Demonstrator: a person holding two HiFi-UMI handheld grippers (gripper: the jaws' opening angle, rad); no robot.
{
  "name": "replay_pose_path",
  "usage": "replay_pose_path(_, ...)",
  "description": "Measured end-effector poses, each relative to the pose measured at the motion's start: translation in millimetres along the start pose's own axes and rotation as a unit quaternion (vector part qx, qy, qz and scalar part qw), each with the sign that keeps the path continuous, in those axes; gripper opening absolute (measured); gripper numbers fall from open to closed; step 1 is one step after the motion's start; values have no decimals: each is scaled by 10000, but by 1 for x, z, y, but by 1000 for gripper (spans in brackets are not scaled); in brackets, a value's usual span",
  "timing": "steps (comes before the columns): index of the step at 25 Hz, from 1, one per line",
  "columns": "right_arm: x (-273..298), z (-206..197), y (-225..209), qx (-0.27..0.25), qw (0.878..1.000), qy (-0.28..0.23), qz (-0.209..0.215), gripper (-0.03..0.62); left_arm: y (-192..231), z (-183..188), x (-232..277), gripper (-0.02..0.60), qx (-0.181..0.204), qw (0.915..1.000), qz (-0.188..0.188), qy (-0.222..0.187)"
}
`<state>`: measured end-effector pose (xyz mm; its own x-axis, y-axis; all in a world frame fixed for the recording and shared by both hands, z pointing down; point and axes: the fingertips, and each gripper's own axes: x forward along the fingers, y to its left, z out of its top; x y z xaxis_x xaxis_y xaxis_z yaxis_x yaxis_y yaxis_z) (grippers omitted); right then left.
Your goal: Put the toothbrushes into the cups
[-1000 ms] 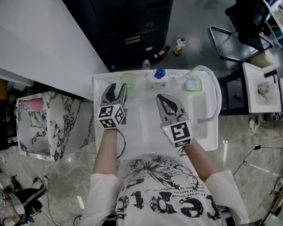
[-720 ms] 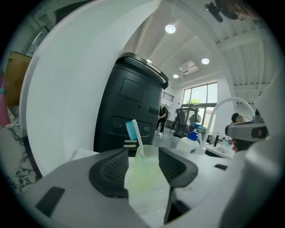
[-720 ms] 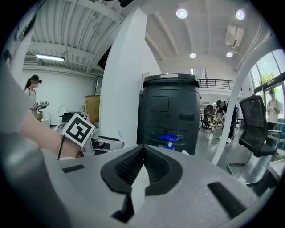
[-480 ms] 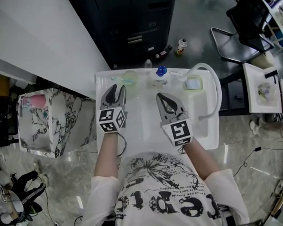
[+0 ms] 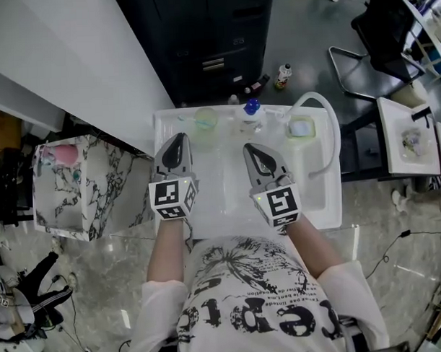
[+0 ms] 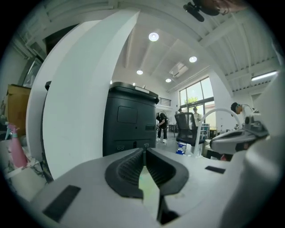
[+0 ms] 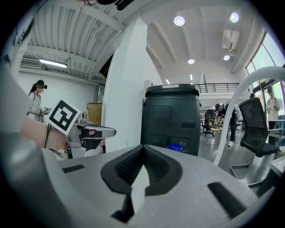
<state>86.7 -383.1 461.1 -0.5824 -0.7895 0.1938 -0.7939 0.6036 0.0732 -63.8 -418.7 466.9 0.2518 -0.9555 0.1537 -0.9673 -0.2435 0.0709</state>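
On the white table (image 5: 222,184) a pale green cup (image 5: 205,119) stands at the far left. A second pale cup (image 5: 300,128) stands at the far right. I cannot make out a toothbrush in any view. My left gripper (image 5: 181,140) hangs above the table just short of the green cup. Its jaws have just been closing and now meet with nothing between them, as the left gripper view (image 6: 145,151) also shows. My right gripper (image 5: 251,150) hovers mid-table, shut and empty (image 7: 143,149).
A blue-capped bottle (image 5: 251,109) stands between the two cups at the far edge. A white arched tube (image 5: 334,128) curves over the table's right side. A black cabinet (image 5: 201,42) is behind, a marble-patterned stand (image 5: 69,185) to the left.
The left gripper's jaws, open in both earlier frames, are now shut. That gripper has drawn back a little from the green cup and risen. The right gripper has barely shifted.
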Motion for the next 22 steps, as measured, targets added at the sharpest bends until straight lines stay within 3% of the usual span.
replay_pose_path(12,-27,29,10,-72,9986,-506,-166,-8,-42,79,-68,20,363,9937,-760,-735)
replay_pose_path(22,-46,43,15,-12,9979,-605,-222,-8,-73,76,-88,20,499,9892,-1174,-717)
